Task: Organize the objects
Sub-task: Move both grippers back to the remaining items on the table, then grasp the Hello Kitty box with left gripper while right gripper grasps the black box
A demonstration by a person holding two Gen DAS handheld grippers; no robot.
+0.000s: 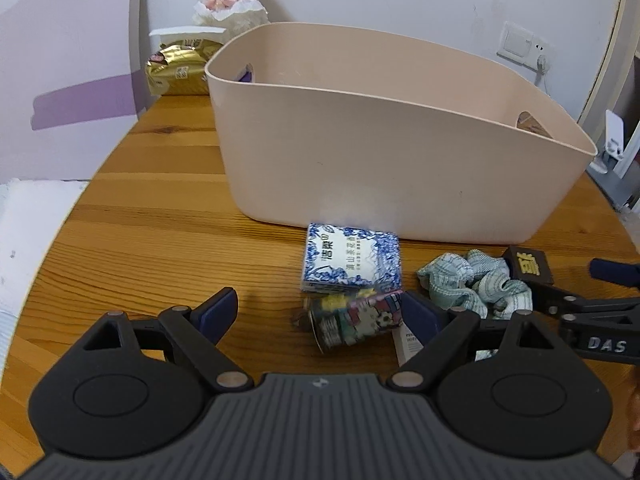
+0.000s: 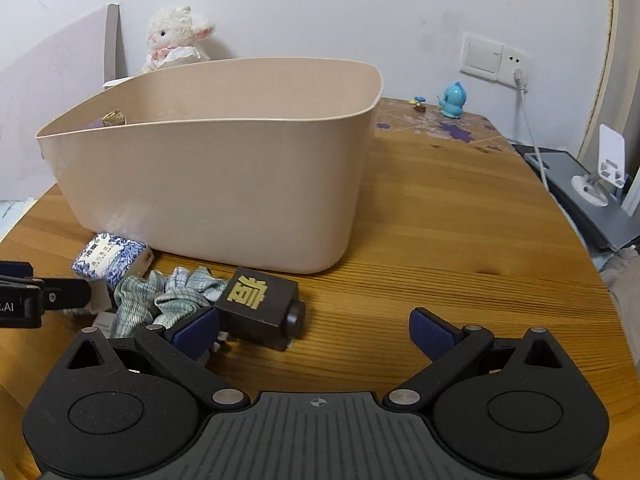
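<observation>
left gripper (image 1: 320,308): spread wide, printed tin (image 1: 356,322) lying on its side just ahead between the jaws, long axis across
right gripper (image 2: 314,326): spread, empty, dark box (image 2: 260,306) at its left pad
bin (image 1: 360,152): beyond both, on table (image 1: 160,216)
left view only: the tin
right view only: box knob

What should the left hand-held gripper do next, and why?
Probably ease forward and a little right, then close on the small printed can. The left hand-held gripper is open, and the can lies on its side on the table, near the right-hand finger. The basket stands just behind, so the can seems the handiest thing to lift in.
</observation>
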